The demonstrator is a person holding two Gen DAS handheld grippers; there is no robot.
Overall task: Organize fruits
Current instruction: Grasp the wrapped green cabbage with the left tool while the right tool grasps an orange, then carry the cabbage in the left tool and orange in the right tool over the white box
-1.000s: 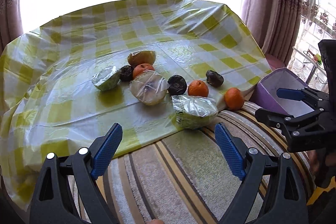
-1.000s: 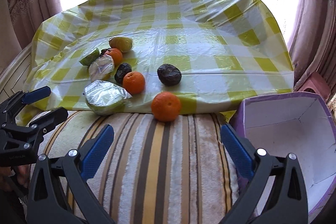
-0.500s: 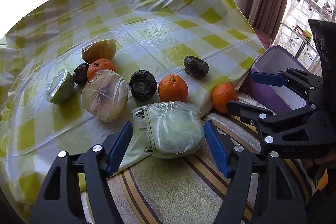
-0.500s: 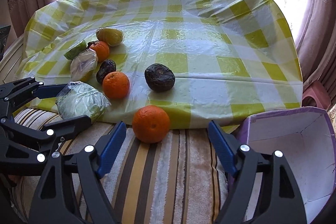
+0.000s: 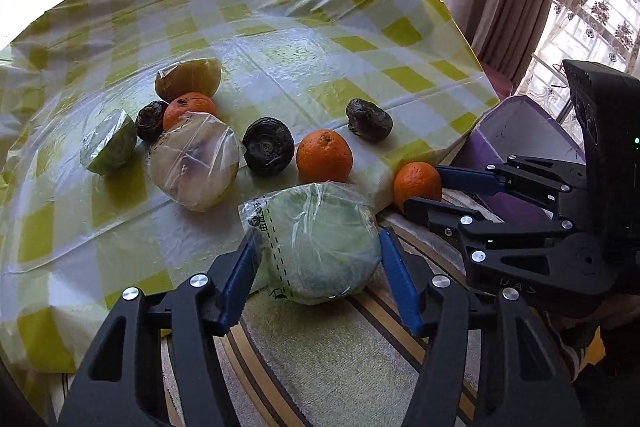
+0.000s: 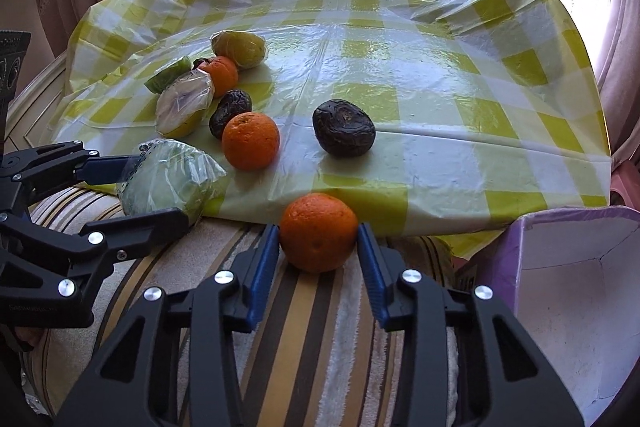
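Observation:
A green fruit in clear plastic wrap (image 5: 320, 247) lies at the edge of the checked cloth. My left gripper (image 5: 318, 239) has a blue pad against each side of it, and the jaws are closing. An orange (image 6: 318, 231) rests on the striped towel (image 6: 304, 327) just below the cloth's edge. My right gripper (image 6: 318, 229) grips it from both sides, its jaws closing too. From the right wrist view the left gripper (image 6: 158, 189) appears at the left, around the green fruit (image 6: 168, 179). The left wrist view has the right gripper (image 5: 424, 189) at the orange (image 5: 416, 183).
More fruit lies on the yellow checked cloth (image 6: 440, 87): another orange (image 5: 324, 155), two dark wrinkled fruits (image 5: 267, 147) (image 5: 368, 125), a pale wrapped fruit (image 5: 196, 163) and several more behind. An open purple box (image 6: 560, 267) stands at the right. Curtains hang behind.
Both grippers came forward and down onto the fruit. The left jaws narrowed around the wrapped green fruit, and the right jaws narrowed onto the orange.

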